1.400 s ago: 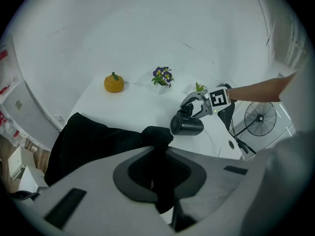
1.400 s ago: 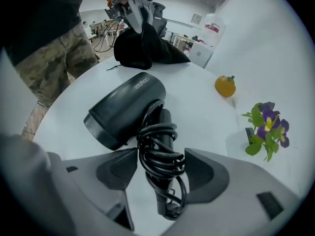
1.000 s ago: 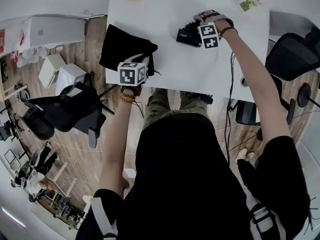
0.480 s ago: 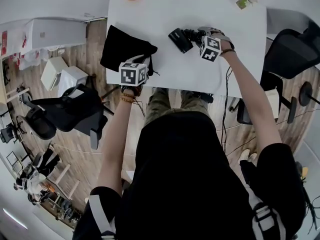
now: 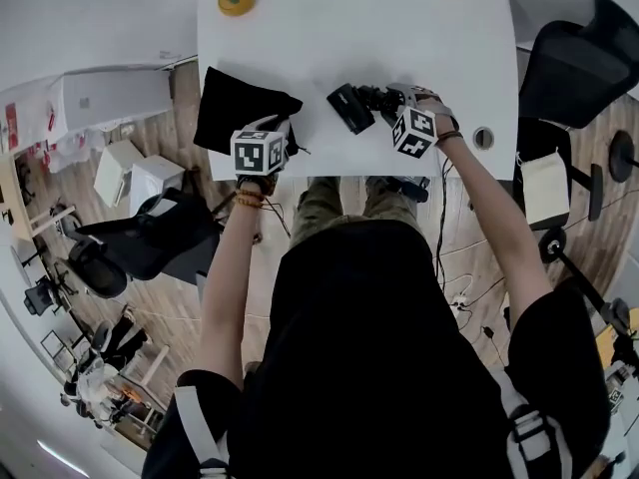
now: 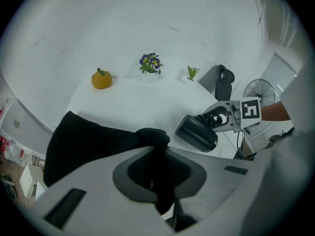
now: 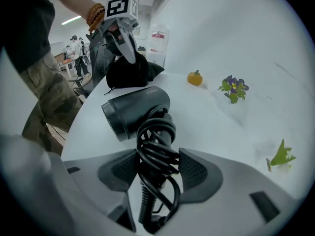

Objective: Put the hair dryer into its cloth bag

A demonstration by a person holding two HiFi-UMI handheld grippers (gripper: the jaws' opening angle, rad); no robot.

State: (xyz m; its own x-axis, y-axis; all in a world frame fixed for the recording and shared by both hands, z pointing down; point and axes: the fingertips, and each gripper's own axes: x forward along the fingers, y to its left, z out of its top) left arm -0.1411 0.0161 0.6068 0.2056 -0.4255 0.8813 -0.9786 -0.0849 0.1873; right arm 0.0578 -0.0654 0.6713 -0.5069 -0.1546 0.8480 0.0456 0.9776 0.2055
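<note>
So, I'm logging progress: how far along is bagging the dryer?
Done: left gripper is shut on a fold of the bag. In hand: right gripper, whose jaws have just been closing, clamps the dryer by its cord-wrapped handle, apart from the bag. Left: getting the dryer into the bag.

**Q:** How is the scene lit?
**A:** Brightly and evenly from above. The white worktop point(image 5: 419, 38) is nearly washed out, shadows are soft and faint, and the black cloth bag point(image 5: 235, 113) shows little detail.

**Q:** Image quality?
**A:** All views are fisheye and bend lines near the edges; the gripper views go black at the corners. The hair dryer point(image 7: 140, 109) is sharp, with a dull sheen. The right hand-held gripper point(image 7: 158, 168), close to the lens, is soft.
</note>
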